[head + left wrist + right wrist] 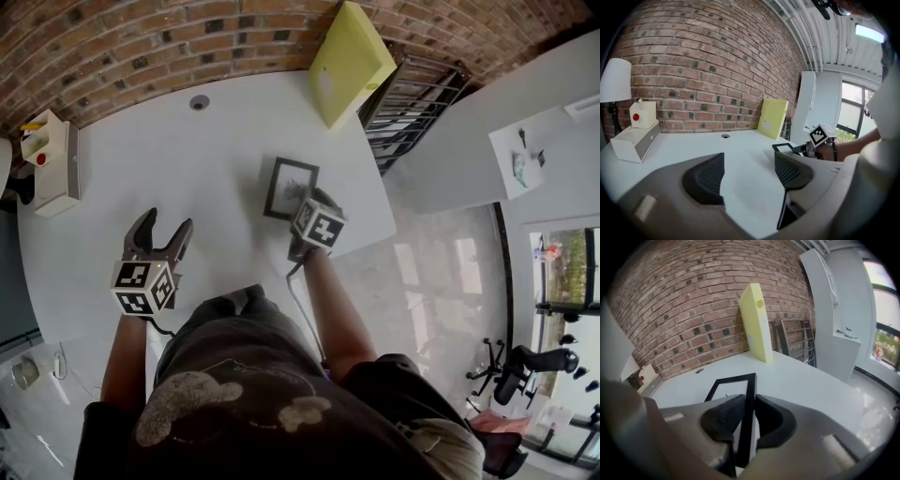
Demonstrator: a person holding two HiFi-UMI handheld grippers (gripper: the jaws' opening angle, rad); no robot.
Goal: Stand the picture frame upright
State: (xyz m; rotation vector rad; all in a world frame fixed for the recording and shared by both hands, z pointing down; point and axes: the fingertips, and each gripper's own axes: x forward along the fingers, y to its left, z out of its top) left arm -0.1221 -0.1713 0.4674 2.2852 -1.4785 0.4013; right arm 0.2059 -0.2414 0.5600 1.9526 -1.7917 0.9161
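The black picture frame (289, 186) lies face up, about flat, on the white table (169, 159), right of centre. My right gripper (313, 201) is shut on its right rail: in the right gripper view both pads of that gripper (749, 406) press the thin black rail (751, 380) from either side. My left gripper (164, 230) hovers over bare table to the left, well apart from the frame. Its jaws stand open with nothing between them (749, 168). From the left gripper view the frame (785, 147) shows low on the table beside the right gripper (810, 149).
A yellow board (349, 61) leans at the table's far right corner beside a black metal rack (412, 94). A white box with a red knob (52, 159) sits at the far left. A cable hole (199, 102) lies near the brick wall. The table's right edge runs close to the frame.
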